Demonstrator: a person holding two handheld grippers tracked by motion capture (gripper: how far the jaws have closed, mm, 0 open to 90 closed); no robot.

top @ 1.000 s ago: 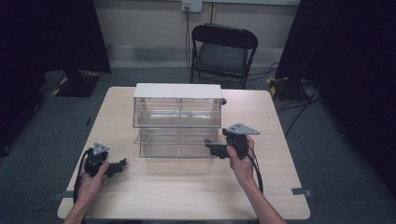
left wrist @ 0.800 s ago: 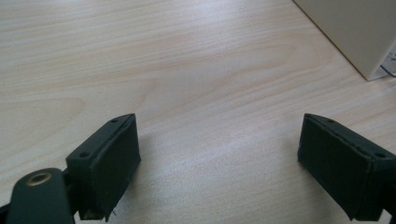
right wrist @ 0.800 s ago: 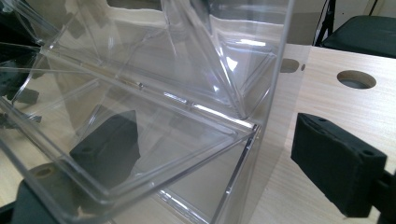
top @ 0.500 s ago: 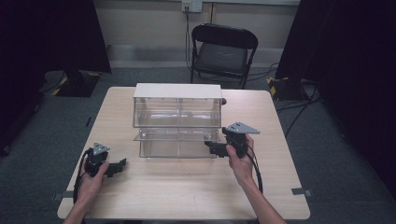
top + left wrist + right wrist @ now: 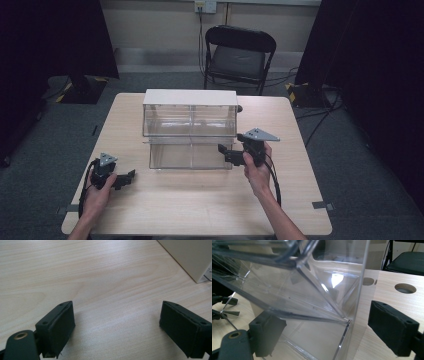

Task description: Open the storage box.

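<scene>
Right claw [image 5: 223,152] wide astride empty clear drawer [image 5: 191,153]; left claw [image 5: 129,177] wide.

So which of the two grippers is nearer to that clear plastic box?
Right. The right gripper sits at the clear box's lower right corner, jaws open astride its wall. The left gripper rests on the table, apart from the box.

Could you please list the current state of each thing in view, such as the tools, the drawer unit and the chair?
Left tool: open, nothing between its jaws, low over the table.
Right tool: open, jaws straddling the lower drawer's right corner.
Lower drawer: pulled out toward the person, looks empty.
Upper drawers: closed, look empty.
Folding chair: unfolded, unoccupied, behind the table.
</scene>
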